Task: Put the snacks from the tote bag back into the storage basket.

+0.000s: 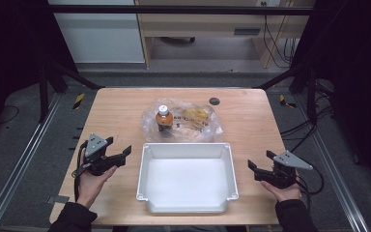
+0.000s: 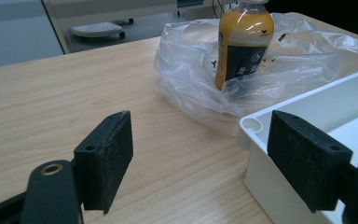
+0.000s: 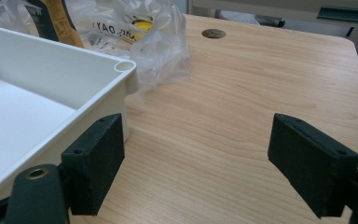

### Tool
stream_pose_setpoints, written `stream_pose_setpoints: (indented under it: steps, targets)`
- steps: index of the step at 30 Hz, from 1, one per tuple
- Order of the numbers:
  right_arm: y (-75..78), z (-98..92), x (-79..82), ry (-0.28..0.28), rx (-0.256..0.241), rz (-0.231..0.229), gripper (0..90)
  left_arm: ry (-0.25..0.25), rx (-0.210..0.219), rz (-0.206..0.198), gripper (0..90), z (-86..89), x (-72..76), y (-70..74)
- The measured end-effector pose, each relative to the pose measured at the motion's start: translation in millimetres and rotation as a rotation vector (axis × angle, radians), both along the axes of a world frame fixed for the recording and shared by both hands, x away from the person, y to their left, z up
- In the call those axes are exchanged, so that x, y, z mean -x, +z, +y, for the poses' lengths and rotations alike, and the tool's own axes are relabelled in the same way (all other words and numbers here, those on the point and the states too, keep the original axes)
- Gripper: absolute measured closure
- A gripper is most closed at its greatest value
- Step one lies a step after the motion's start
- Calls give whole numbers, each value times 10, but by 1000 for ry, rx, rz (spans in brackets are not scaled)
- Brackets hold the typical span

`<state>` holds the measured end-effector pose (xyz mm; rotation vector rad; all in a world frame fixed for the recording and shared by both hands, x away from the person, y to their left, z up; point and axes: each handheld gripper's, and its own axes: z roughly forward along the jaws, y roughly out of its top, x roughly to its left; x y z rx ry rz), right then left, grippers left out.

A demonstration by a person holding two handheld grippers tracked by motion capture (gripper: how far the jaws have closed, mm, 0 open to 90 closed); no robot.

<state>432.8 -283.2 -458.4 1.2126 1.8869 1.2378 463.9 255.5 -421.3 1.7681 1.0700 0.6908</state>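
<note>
you have two grippers on the table, one white tray [image 1: 187, 198], one clear plastic bag [image 1: 205, 126] and one bottle [image 1: 164, 118] of orange drink standing upright in that bag. your left gripper [image 1: 121, 155] sits just off the tray's left wall, and your right gripper [image 1: 260, 166] sits off its right wall; both have their jaws spread wide with nothing between them.

from your left gripper [image 2: 200, 161], the bottle [image 2: 242, 44] stands ahead of the jaws and a little toward the right jaw, well apart from both pads. the bag [image 2: 191, 79] (crumpled, see-through) wraps around its lower part and spills onto the wood ahead of the gap. the tray's near corner [image 2: 251, 126] pokes in just beside the right jaw.

from your right gripper [image 3: 196, 161], the bottle [image 3: 58, 18] is far ahead and off past the left jaw, cut by the top edge, beyond the tray [image 3: 46, 70]. the tray's corner lies just ahead of the left jaw, and bare table [image 3: 242, 84] lies ahead of the gap.

the high view shows yellow packets [image 1: 196, 116] inside the bag beside the bottle, and the bottle's white cap. the right gripper view shows dark lettering and a yellow patch on the bag [image 3: 135, 28], and a round dark grommet [image 3: 213, 33] in the tabletop ahead.
</note>
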Motion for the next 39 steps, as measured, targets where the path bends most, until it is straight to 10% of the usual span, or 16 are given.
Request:
stream_pose_setpoints:
  steps: [39]
  targets:
    - [29, 8, -10, -1, 6, -2, 181, -45, 3, -54, 250, -412, -306, 224]
